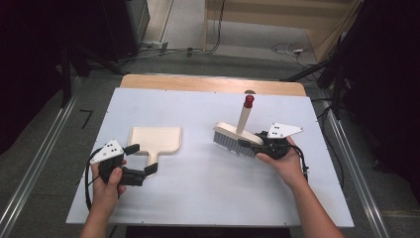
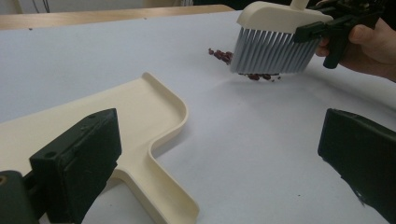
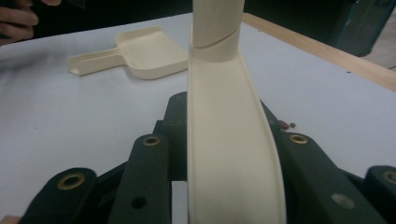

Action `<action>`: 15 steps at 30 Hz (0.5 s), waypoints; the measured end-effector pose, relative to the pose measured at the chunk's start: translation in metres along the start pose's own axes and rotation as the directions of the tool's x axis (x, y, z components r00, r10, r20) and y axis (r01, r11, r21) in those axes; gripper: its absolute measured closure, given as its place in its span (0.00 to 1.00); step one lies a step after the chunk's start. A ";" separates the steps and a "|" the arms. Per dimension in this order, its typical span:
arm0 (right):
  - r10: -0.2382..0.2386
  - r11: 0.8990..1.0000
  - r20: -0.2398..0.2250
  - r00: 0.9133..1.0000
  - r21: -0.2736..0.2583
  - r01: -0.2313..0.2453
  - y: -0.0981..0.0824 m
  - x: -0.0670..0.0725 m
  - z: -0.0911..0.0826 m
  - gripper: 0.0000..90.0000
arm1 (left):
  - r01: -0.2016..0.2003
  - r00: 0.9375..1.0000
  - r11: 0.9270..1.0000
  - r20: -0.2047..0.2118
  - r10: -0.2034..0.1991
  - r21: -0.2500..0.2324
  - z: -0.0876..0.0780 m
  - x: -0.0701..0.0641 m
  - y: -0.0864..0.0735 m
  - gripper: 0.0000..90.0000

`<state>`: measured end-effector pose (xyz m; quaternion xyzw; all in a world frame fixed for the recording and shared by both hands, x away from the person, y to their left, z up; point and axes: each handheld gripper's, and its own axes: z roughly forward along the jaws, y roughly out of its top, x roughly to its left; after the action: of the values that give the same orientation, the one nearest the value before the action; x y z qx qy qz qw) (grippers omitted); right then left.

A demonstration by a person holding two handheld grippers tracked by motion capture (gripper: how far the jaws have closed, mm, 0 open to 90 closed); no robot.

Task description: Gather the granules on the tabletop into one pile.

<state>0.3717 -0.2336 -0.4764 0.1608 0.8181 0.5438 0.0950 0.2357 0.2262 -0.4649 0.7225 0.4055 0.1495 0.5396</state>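
We see the right gripper clamped on the brush, jaws pressed against the cream head from both sides; in the right gripper view the head runs straight up between the two black jaws. The brush sits right of the table's centre, bristles down toward the white table. Its head's long axis runs across the table, slanting slightly toward the near right in the high view, while the handle rises from the head and tilts a little to the right, red cap at the top pointing up and away from the person. In the left gripper view the grey bristles hang just over a small scatter of dark red beans, some right under the bristle tips; we cannot tell whether the bristles touch the table. The left gripper has its jaws spread wide, pinching nothing, one jaw either side of the dustpan's handle near its end; whether a pad touches it we cannot tell. The dustpan lies flat on the left half of the table, long axis running near to far, handle pointing back at the person, wide open mouth facing the far edge. In the left gripper view the pan sits beside the left jaw. Dustpan and brush are well apart, bare table between them. Left hand grips the tool body, right hand likewise.
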 end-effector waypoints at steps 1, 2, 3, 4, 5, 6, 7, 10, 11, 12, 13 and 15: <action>-0.003 1.000 -0.007 1.000 0.008 0.003 -0.001 0.000 0.001 0.73 | -0.001 1.000 1.000 0.000 0.001 0.000 0.000 0.000 0.000 0.00; -0.004 1.000 -0.012 1.000 0.022 0.004 -0.002 -0.001 0.003 0.73 | -0.002 1.000 1.000 0.002 0.002 0.000 0.000 0.000 0.000 0.00; 0.000 0.999 -0.012 1.000 0.036 0.001 -0.004 -0.001 0.005 0.73 | -0.003 1.000 1.000 0.002 0.003 -0.001 0.000 0.000 0.000 0.00; 0.008 0.999 -0.008 1.000 0.047 -0.007 -0.006 -0.002 0.006 0.73 | -0.003 1.000 1.000 0.001 0.003 -0.001 0.000 0.000 0.000 0.00; 0.009 0.999 -0.005 1.000 0.042 -0.009 -0.008 -0.003 0.007 0.73 | 0.001 1.000 1.000 0.001 -0.001 -0.004 -0.001 0.000 0.000 0.00; 0.008 0.999 0.000 1.000 0.038 -0.008 -0.008 -0.005 0.008 0.73 | 0.002 1.000 1.000 0.000 -0.002 -0.004 -0.001 0.000 0.000 0.00; 0.003 0.999 0.014 1.000 0.037 -0.004 -0.009 -0.006 0.008 0.73 | 0.002 1.000 1.000 -0.002 -0.002 -0.002 -0.001 0.000 0.000 0.00; -0.020 0.999 0.052 0.998 0.031 0.019 -0.008 -0.008 0.008 0.73 | 0.001 1.000 1.000 -0.001 -0.001 -0.003 -0.001 0.000 0.000 0.00; -0.017 0.999 0.060 0.998 0.029 0.016 -0.007 -0.008 0.007 0.73 | 0.002 1.000 1.000 -0.001 -0.002 -0.004 -0.001 0.000 0.000 0.00; -0.015 1.000 0.065 0.998 0.022 0.014 -0.006 -0.008 0.007 0.73 | 0.001 1.000 1.000 -0.001 -0.001 -0.002 -0.001 0.000 0.000 0.00; -0.019 1.000 0.068 0.997 0.013 0.018 -0.005 -0.008 0.006 0.73 | 0.001 1.000 1.000 -0.001 -0.001 -0.002 -0.001 0.000 0.000 0.00; -0.019 1.000 0.070 0.997 -0.004 0.019 -0.003 -0.006 0.003 0.73 | 0.001 1.000 1.000 -0.002 -0.001 -0.003 -0.001 0.000 0.000 0.00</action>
<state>0.3782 -0.2344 -0.4806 0.1716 0.8146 0.5388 0.1290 0.2354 0.2270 -0.4645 0.7213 0.4064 0.1505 0.5403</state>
